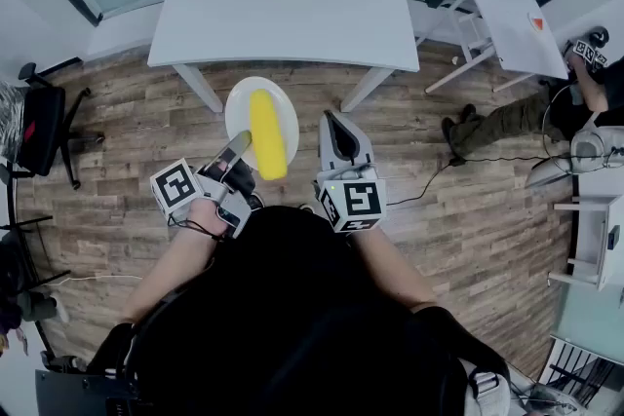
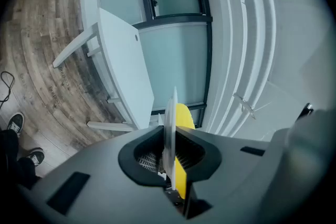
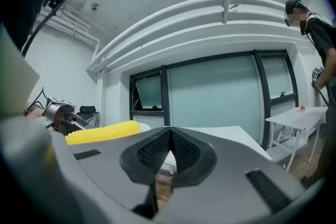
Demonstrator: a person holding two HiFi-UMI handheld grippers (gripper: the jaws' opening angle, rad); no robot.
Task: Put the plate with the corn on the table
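A white plate [image 1: 238, 108] with a yellow corn cob [image 1: 266, 133] lying on it hangs in the air over the wooden floor, just short of the white table's [image 1: 283, 5] near edge. My left gripper [image 1: 237, 149] is shut on the plate's near rim. In the left gripper view the plate [image 2: 170, 123] stands edge-on between the pads, with the corn [image 2: 185, 115] on its right side. My right gripper [image 1: 334, 125] hovers beside the plate's right edge, shut and empty. The right gripper view shows its jaws closed together [image 3: 168, 153] and the corn [image 3: 102, 132] at the left.
A second white table [image 1: 512, 19] stands tilted at the back right, with a person's legs [image 1: 492, 127] on the floor near it. A black office chair [image 1: 44, 127] stands at the left. A cable [image 1: 429, 185] runs across the wooden floor on the right.
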